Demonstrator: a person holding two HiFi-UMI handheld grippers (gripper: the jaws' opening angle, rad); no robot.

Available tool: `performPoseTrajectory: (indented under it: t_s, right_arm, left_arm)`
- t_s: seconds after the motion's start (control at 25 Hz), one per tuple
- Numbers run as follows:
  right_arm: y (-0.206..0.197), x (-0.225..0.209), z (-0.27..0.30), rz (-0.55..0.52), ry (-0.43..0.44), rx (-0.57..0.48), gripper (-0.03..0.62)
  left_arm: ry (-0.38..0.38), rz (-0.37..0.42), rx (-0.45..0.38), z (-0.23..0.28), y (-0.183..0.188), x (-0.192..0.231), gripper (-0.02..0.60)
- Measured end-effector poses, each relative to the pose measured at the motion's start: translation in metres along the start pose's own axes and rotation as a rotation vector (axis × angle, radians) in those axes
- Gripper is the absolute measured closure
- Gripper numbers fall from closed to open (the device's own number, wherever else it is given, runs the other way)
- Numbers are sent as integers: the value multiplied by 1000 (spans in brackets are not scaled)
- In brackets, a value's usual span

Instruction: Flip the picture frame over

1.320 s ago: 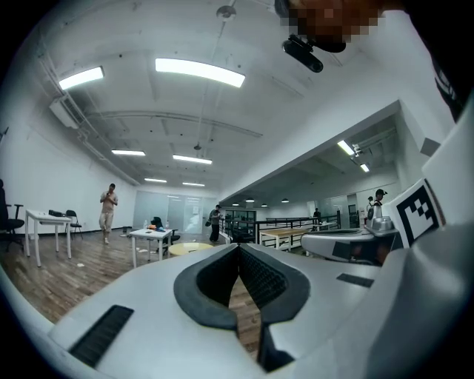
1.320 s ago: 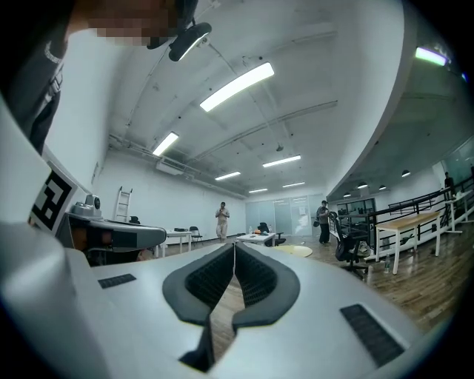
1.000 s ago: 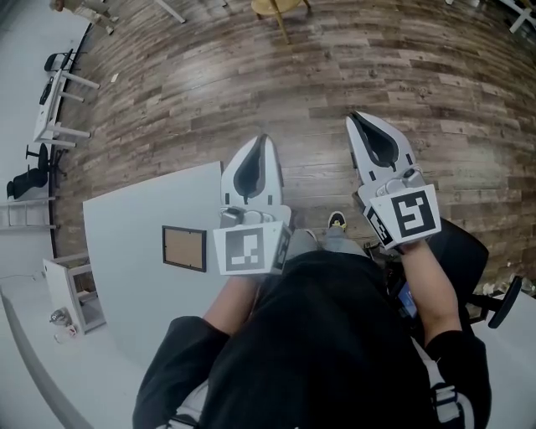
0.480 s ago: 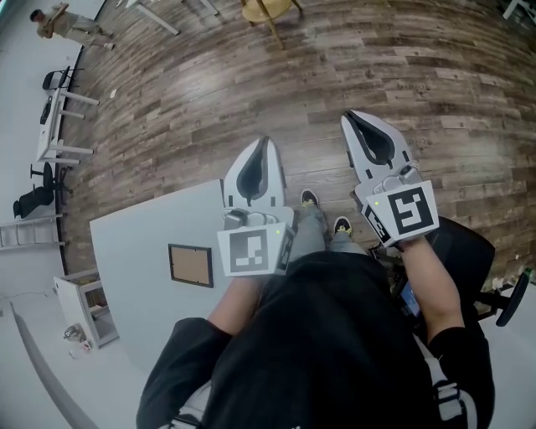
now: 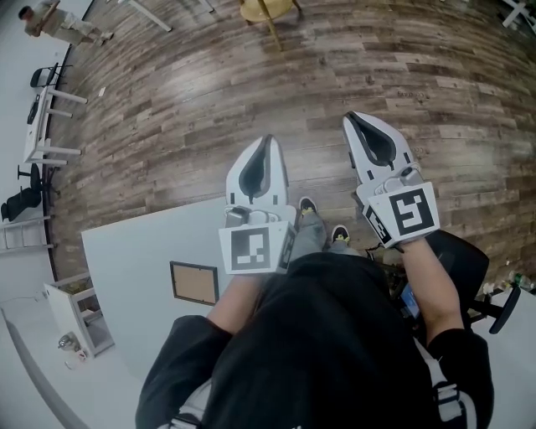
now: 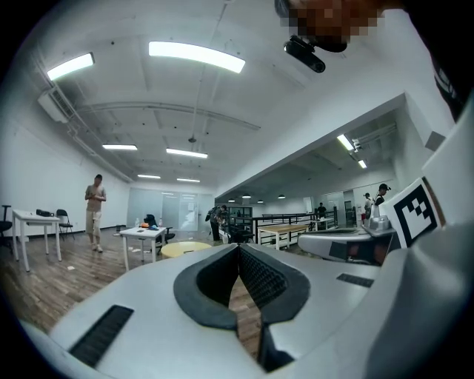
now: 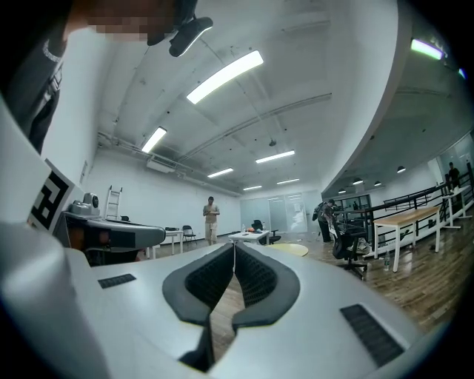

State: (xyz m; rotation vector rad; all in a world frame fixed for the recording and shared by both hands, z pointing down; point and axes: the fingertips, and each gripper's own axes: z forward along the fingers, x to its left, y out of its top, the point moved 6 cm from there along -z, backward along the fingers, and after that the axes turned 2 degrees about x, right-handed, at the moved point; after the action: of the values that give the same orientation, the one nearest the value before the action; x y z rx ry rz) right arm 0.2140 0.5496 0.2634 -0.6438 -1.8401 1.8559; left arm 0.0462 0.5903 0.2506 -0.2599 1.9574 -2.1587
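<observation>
The picture frame (image 5: 194, 282) lies flat on the white table (image 5: 134, 243), showing a brown panel inside a dark border. It sits left of and below my left gripper's marker cube. My left gripper (image 5: 266, 141) is held level over the table's right edge and the wood floor, shut and empty; its pads (image 6: 255, 274) meet at the tip. My right gripper (image 5: 353, 117) is off the table over the floor, also shut with nothing in it, and its pads (image 7: 252, 277) touch. Neither gripper touches the frame.
A black office chair (image 5: 469, 260) stands close at the right. A small white shelf unit (image 5: 79, 314) is beside the table's left end. White desks (image 5: 46, 117), a yellow round table (image 5: 268, 8) and a standing person (image 5: 50, 21) are farther off on the wood floor.
The table and frame have slid lower and slightly right in the head view as the person steps; shoes now show by the table edge. Both grippers stay shut and level.
</observation>
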Motion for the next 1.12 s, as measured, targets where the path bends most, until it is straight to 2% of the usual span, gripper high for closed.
performPoseTrajectory:
  t_s: [0.28,0.56,0.84,1.12]
  right_arm:
    - [1,28,81,-41,64,25,574]
    - [4,51,131,-71,86,47,574]
    - [3,48,162,-92,93,62,574]
    - [-6,6,192,-78,91,75,574]
  left_arm:
    - [47,-19,-25,23,0,70,558]
    - [51,-54,-25,34,0,122,558]
    - [35,-80,-23,59,1,140,558]
    - [31,-70,-16,113,5,140,558]
